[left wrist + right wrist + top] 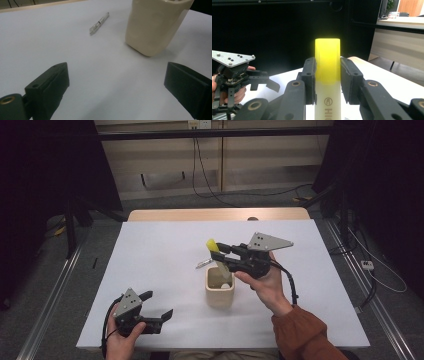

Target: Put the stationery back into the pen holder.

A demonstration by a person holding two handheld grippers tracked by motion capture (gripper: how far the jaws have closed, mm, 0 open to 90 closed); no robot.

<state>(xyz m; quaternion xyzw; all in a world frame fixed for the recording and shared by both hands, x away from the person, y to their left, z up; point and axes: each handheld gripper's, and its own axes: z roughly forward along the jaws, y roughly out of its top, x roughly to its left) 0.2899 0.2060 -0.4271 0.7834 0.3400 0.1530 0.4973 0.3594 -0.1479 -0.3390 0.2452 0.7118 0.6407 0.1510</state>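
Note:
A highlighter (327, 75) with a yellow cap and pale body stands upright between the jaws of my right gripper (327, 80), which is shut on it. In the high view the right gripper (218, 252) holds the highlighter (216, 255) tilted, yellow cap up, its lower end over the mouth of a cream square cup (220, 292). The cup (153, 27) stands on the white table, and a clear pen (99, 23) lies beside it. My left gripper (159, 306) rests open near the table's front left, with nothing between its jaws; the right gripper view shows it (265, 81) too.
The white table (150, 265) has bare surface left of the cup. The clear pen (203, 264) lies just behind the cup. Something white sits inside the cup. Cables and dark stands surround the table on the floor.

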